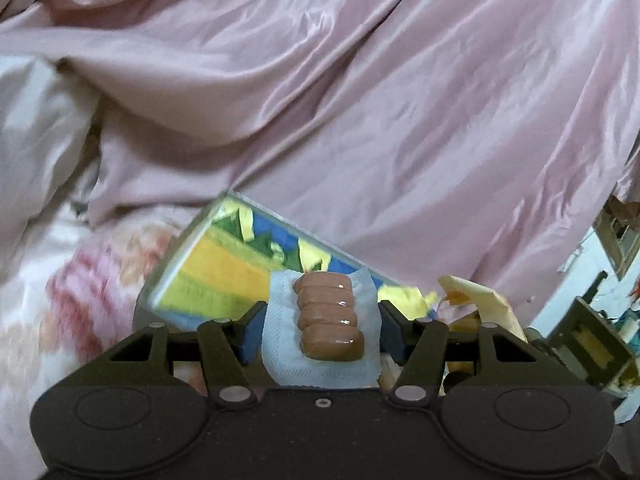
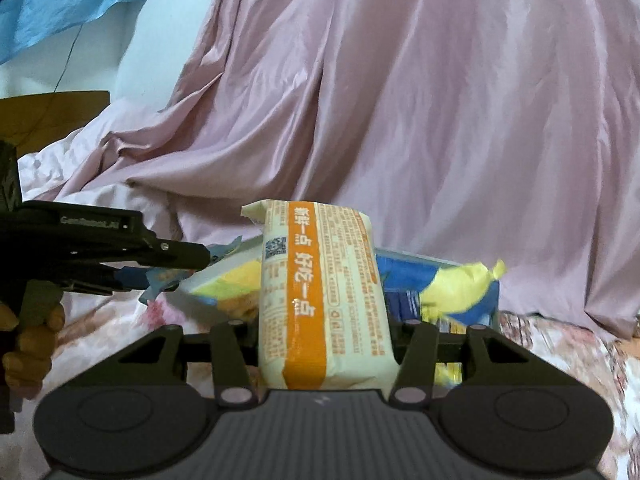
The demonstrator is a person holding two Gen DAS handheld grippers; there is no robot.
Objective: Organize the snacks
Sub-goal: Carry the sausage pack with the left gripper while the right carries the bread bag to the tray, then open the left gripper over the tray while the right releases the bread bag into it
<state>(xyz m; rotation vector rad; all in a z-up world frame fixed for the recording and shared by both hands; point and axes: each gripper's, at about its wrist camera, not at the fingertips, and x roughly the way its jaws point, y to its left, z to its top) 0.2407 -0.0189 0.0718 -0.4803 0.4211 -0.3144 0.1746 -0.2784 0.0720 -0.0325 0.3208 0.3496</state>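
Closest in the left wrist view, the left claw (image 1: 320,320) is clamped on a pale blue packet (image 1: 280,340) with a clear window showing a row of small brown sausages (image 1: 326,316); the blue pads press its two sides and the packet stands up between them at the frame's centre. Just beyond it, toward 11 o'clock, lies a tilted clear box (image 1: 224,264) filled with yellow, green and blue wrappers. At 3 o'clock the tip of a cream packet (image 1: 472,300) shows, with the other claw's body behind it.

Likewise in the right wrist view, the right claw (image 2: 324,332) grips a cream snack pack with an orange stripe (image 2: 320,300), held upright between its closed-in fingers. Behind that pack sits the clear box (image 2: 224,276), and at 3 o'clock a blue and yellow wrapper (image 2: 460,292) rests in it. At 9 o'clock the left claw (image 2: 176,268) reaches in sideways with the blue packet (image 2: 160,280) in its tips, a hand (image 2: 32,336) on its handle.

Underneath is a floral bed sheet (image 1: 60,300). Farthest back, a rumpled pink satin cover (image 1: 360,100) fills both views.
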